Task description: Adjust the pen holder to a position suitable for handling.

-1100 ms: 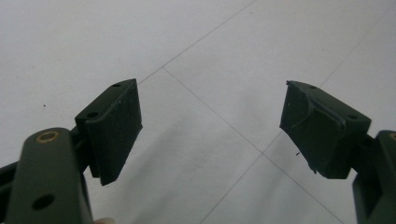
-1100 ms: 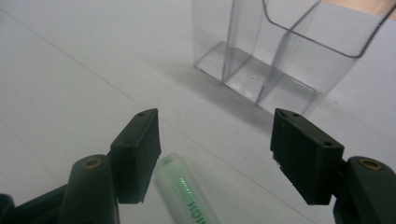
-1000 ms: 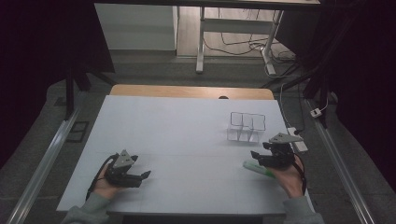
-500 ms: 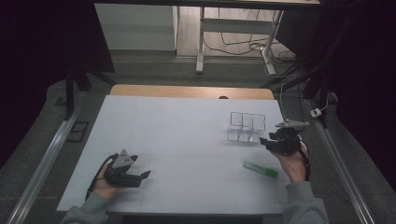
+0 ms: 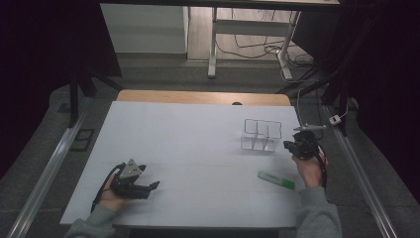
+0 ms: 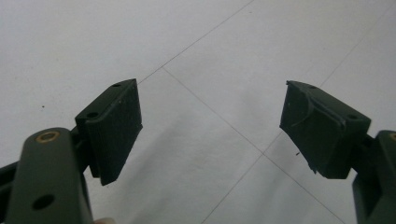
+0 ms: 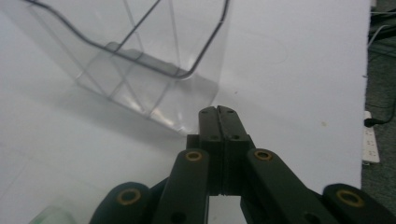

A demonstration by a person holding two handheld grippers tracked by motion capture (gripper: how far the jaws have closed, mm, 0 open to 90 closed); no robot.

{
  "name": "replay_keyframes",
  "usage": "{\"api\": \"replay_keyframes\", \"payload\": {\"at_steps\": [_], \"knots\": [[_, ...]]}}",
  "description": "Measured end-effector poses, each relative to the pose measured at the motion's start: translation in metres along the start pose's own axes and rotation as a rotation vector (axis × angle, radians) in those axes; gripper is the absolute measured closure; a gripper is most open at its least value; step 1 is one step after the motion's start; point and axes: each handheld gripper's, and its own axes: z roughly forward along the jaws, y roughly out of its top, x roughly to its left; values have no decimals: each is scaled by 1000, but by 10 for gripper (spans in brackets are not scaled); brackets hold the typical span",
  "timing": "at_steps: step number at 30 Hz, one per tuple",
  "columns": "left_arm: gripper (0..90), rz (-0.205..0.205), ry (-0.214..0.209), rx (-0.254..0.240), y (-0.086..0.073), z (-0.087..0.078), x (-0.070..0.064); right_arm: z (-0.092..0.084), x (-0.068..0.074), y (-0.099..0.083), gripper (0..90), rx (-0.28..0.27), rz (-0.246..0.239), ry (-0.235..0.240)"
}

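You are seated at a white bench (image 5: 198,144), a gripper in each hand. Your left gripper (image 5: 148,187) rests low on the near left part of the bench, pointing to the right. In the left gripper view its two black jaws stand wide apart, with bare white surface and thin crossing seam lines between them.

Your right gripper (image 5: 291,146) is held at the far right side of the bench, close to the edge. In the right gripper view its jaws are pressed together with nothing between them, and their tips point at the near lower corner of a clear plastic organiser (image 7: 140,60). The tips look very near that corner; contact cannot be made out from this angle. From the high view, the organiser (image 5: 261,135) stands upright just to the left of the right gripper, and it is divided into compartments with a dark rim around the top.

A green highlighter pen (image 5: 276,180) lies flat on the bench nearer to you than the right gripper, just left of your right wrist, apart from the organiser. A pale green blur at the bottom left of the right gripper view may be this pen.
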Motion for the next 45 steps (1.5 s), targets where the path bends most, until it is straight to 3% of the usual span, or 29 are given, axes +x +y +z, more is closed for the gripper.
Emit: {"api": "replay_keyframes", "payload": {"at_steps": [4, 11, 23, 36, 45], "knots": [[206, 2, 3, 0, 0, 0, 0, 6, -6, 2, 900, -14, -3, -16], [206, 4, 7, 3, 0, 0, 0, 19, -23, 3, 900, -26, 15, 20], [206, 8, 3, 8, 0, 1, 0, 29, -16, 8, 900, -27, -32, 46], [206, 12, 5, 9, 0, 1, 1, 36, -15, 6, 900, -20, -29, 92], [207, 13, 5, 10, 0, 1, 1, 37, -12, 7, 900, -20, -46, 73]]}}
